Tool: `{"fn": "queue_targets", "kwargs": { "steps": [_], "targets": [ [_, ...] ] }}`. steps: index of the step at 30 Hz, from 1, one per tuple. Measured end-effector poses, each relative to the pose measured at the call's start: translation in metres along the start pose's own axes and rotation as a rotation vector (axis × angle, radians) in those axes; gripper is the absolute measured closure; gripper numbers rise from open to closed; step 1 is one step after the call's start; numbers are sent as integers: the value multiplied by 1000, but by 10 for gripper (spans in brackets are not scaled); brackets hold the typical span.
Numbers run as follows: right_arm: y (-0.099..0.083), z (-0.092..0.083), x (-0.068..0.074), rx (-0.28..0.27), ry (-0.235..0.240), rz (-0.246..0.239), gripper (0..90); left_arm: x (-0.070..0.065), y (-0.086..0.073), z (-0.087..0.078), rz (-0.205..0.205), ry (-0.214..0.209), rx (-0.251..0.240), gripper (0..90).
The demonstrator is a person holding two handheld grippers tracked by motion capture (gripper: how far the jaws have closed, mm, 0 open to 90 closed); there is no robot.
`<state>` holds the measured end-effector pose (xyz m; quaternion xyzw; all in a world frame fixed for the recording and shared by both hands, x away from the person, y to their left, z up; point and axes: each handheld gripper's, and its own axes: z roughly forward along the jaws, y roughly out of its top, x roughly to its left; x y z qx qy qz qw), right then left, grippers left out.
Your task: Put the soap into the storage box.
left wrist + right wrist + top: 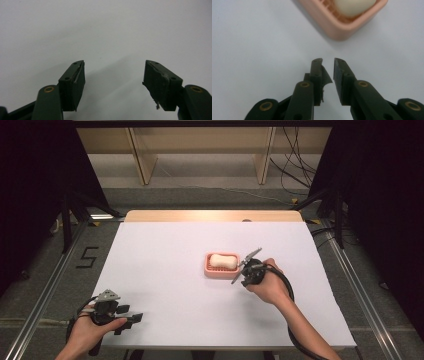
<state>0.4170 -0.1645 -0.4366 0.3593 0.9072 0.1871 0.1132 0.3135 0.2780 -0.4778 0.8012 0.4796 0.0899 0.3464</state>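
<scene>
R gripper [328, 61] jaws nearly together, nothing btwn, just short of the pink rectangular plastic soap dish [337, 25]; pale oval soap bar [354, 6] lies in dish, mid white table [165, 270]; L gripper [113, 72] wide, empty, near front-left corner, well apart.

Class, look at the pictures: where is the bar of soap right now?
In the high view, the soap lies in the pink soap dish near the middle of the white table, just left of the right claw.
</scene>
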Motion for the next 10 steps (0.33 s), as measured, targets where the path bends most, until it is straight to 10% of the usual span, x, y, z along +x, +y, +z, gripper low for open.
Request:
{"fn": "queue_targets", "kwargs": {
  "steps": [7,10],
  "targets": [
    [-47,3,13,-93,49,124,655,1,0,2,-13,-6,-1,333],
    [-55,3,12,-135,53,102,621,2,1,2,-13,5,-12,333]
  ]
}}
